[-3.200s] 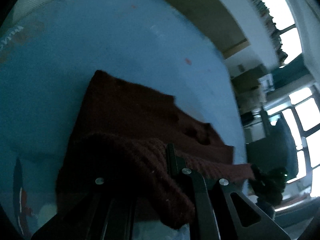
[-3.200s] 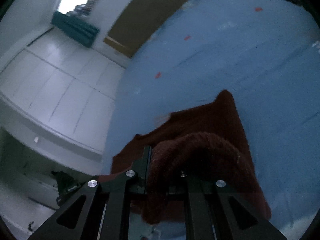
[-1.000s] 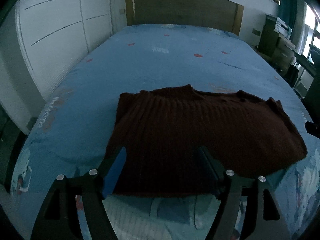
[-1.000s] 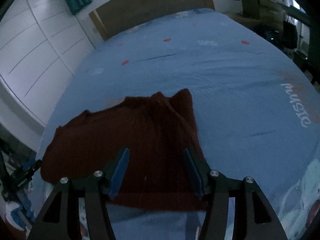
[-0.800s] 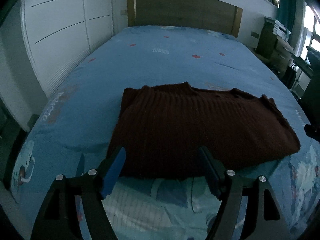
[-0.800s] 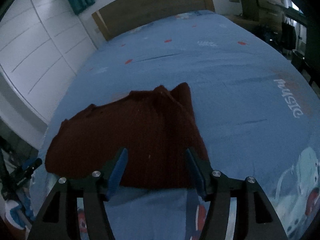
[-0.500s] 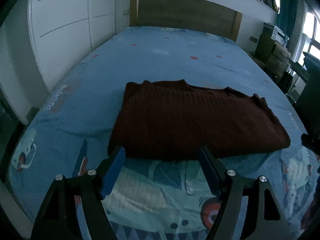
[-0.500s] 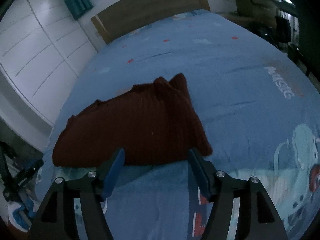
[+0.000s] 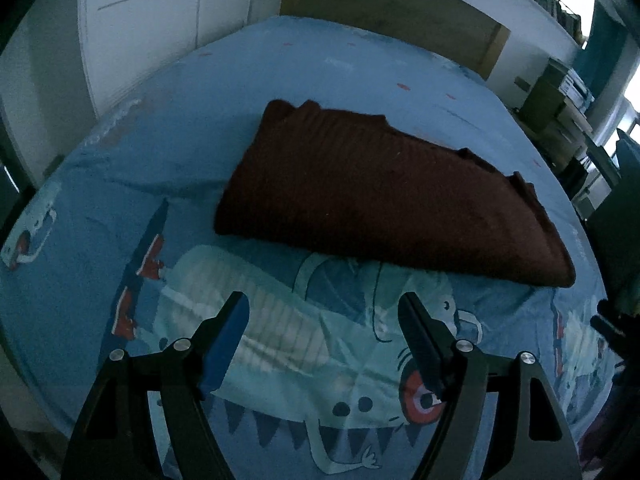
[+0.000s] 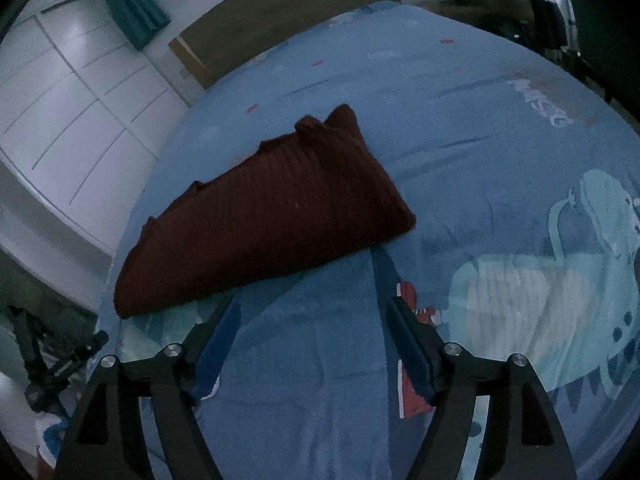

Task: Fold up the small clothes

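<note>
Left wrist view shows your left gripper (image 9: 324, 316) gaping empty, your right gripper (image 10: 310, 320) still opening on nothing, both short of the folded maroon sweater (image 9: 380, 196) lying flat on the blue bedsheet (image 9: 280, 340).

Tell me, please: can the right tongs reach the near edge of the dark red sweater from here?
Probably yes. The right tongs, jaws opening and empty, point at the sweater; only bare blue bedsheet lies between.

a bed (image 9: 152, 152) with a blue cartoon-print sheet carries one folded dark red sweater (image 9: 380, 196) (ribbed knit).
</note>
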`<state>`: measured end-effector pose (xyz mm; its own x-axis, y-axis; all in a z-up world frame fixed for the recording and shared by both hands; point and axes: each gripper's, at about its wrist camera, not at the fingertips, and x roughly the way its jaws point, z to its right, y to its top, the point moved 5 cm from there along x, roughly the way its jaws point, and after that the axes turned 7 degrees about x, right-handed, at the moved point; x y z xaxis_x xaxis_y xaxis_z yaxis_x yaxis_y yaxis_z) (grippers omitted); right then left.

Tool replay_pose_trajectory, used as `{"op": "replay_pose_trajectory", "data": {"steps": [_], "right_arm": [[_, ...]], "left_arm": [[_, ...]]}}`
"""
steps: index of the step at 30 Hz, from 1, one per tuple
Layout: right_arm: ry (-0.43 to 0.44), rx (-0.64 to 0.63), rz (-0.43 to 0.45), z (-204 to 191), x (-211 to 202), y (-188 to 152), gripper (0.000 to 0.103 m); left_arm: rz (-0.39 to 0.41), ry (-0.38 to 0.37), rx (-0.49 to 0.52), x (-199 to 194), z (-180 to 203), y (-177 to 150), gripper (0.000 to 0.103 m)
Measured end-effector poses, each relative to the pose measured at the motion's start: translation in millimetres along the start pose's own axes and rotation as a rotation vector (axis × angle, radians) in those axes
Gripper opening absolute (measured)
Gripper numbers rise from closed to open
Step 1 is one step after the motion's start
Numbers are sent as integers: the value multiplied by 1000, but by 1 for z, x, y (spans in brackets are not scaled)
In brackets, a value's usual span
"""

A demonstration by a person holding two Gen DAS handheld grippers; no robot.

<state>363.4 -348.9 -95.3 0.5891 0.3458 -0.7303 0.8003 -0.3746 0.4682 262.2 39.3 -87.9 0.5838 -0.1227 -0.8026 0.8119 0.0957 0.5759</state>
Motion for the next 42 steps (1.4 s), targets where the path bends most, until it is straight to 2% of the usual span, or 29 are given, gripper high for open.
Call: {"op": "replay_pose_trajectory", "data": {"steps": [11,14,29,42], "right_arm": [[9,36,-31,10,25,-12,79],[18,47,-34,11,31,-13,79],[10,23,-48,15,48,-8,80],[-2,28,-49,22,55,-3,80]], "left_arm": [[-63,-104,-193,23,-25,-20,74],[-65,-122,-216,26,-32,-21,74],[-48,-258,-414,47,-57,-14,74],[39,-373,-591,70,-77,15,74]]}}
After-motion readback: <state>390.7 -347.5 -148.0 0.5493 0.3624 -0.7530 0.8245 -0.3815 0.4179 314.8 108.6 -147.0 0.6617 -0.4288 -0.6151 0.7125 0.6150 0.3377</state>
